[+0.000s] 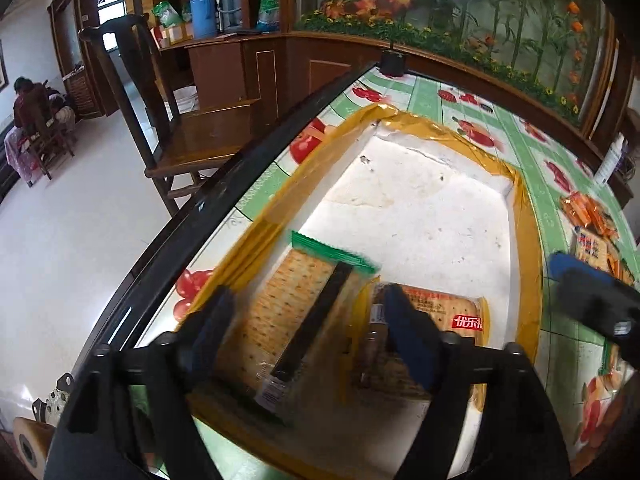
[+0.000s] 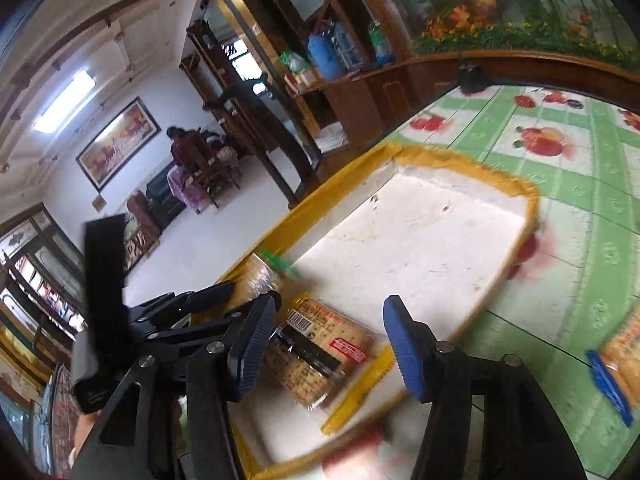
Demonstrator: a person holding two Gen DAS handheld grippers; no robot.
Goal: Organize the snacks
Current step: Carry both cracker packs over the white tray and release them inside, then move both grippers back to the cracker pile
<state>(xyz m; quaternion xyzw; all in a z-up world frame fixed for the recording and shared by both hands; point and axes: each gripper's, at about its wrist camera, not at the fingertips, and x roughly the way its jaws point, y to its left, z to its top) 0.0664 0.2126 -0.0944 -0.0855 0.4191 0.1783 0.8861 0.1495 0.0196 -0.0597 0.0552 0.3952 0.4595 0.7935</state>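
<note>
I'm looking over a fruit-print counter in a wood-panelled room. The white tray is holding two cracker packs — green-edged pack, yellow-edged pack. Both grippers — left, right — are tilting down, fingers released, gripping nothing.

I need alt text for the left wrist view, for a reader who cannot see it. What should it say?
The open left gripper hovers over a white foam tray edged with yellow tape, where a green-edged cracker packet and a yellow-edged cracker packet lie side by side. The tray sits on a fruit-print tablecloth; more snack packets wait at the right.
</note>
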